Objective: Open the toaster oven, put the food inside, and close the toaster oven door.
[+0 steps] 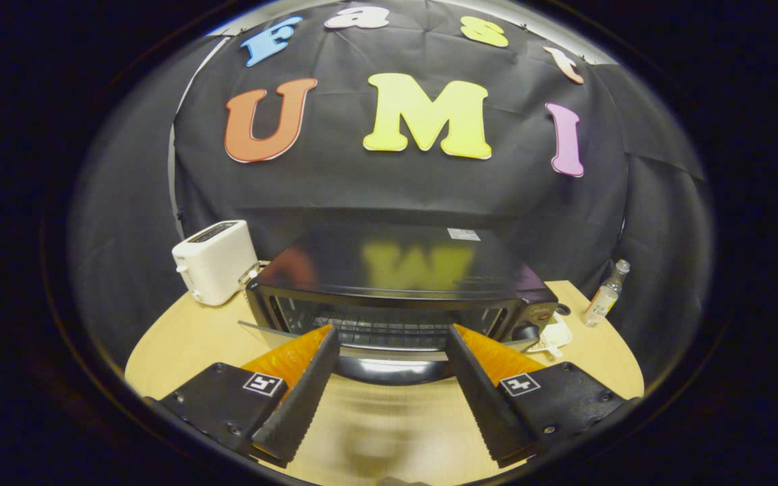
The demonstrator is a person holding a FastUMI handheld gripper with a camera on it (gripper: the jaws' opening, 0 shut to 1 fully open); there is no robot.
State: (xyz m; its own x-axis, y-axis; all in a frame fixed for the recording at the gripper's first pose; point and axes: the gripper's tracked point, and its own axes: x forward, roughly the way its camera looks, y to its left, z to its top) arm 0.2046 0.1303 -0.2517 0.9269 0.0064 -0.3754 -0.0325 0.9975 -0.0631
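Tongs (392, 351): fingers spread wide, gripping nothing, we hover at the oven mouth.
Black toaster oven (402, 270): glass door (389, 351) dropped open, we judge ready for loading.

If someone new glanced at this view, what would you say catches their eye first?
Most likely the black toaster oven in the middle of the wooden table, its glass door dropped open just ahead of the open, empty claw. Next, the white toaster beside the oven and a small clear bottle on the oven's other side.
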